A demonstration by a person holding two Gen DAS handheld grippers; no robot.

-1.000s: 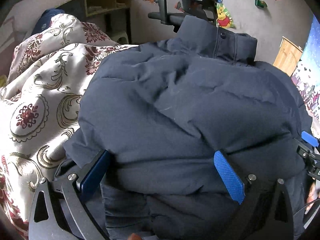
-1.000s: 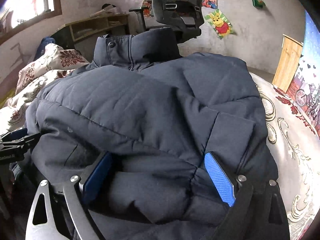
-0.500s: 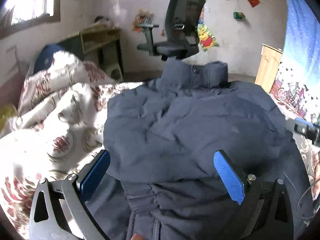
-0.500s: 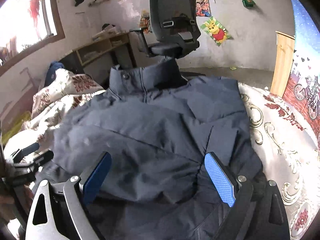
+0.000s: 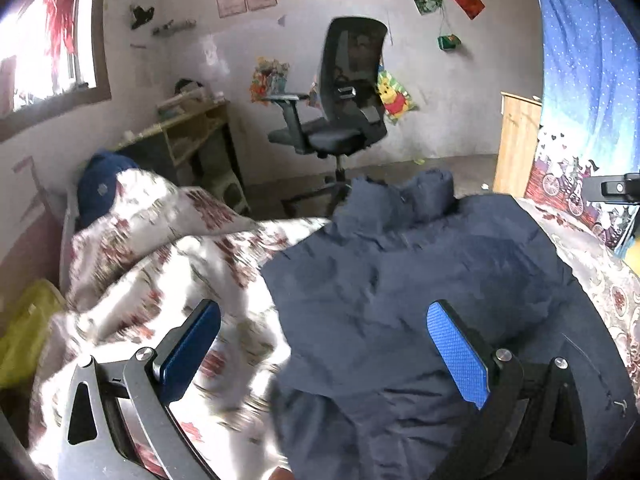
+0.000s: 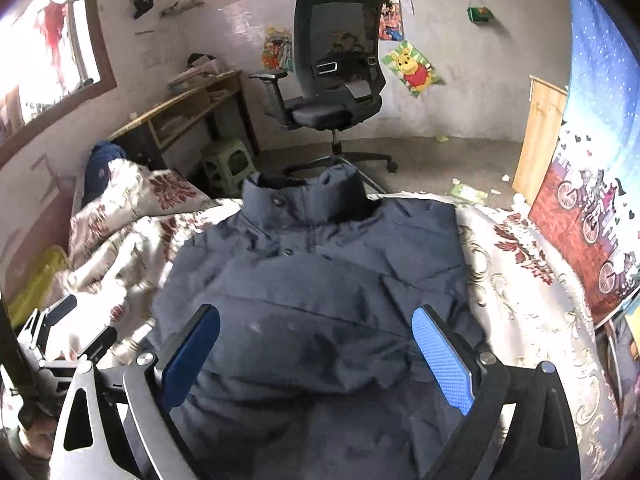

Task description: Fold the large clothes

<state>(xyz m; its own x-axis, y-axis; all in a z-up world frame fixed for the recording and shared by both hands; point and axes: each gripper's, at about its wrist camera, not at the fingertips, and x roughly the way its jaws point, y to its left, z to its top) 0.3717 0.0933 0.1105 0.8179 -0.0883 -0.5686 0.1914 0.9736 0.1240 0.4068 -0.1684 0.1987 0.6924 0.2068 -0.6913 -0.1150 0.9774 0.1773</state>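
Observation:
A dark navy padded jacket (image 5: 400, 300) (image 6: 316, 300) lies on the bed with its sides folded in and its stand-up collar (image 6: 304, 196) at the far end. My left gripper (image 5: 324, 352) hangs open above the jacket's left edge, its left finger over the bedcover, nothing between the blue pads. Open as well, my right gripper (image 6: 316, 354) hovers over the jacket's near half and holds nothing. The left gripper also shows at the left edge of the right wrist view (image 6: 68, 332).
A floral white and red bedcover (image 5: 168, 264) (image 6: 520, 280) covers the bed, bunched up at the left. Beyond the bed stand a black office chair (image 6: 336, 72), a wooden desk (image 6: 192, 104), a green stool (image 6: 228, 164) and a wooden cabinet (image 6: 540, 140).
Both grippers have lifted up and back from the jacket, which they were pressed close against a second ago. The jacket now lies flatter, and much more of the room shows.

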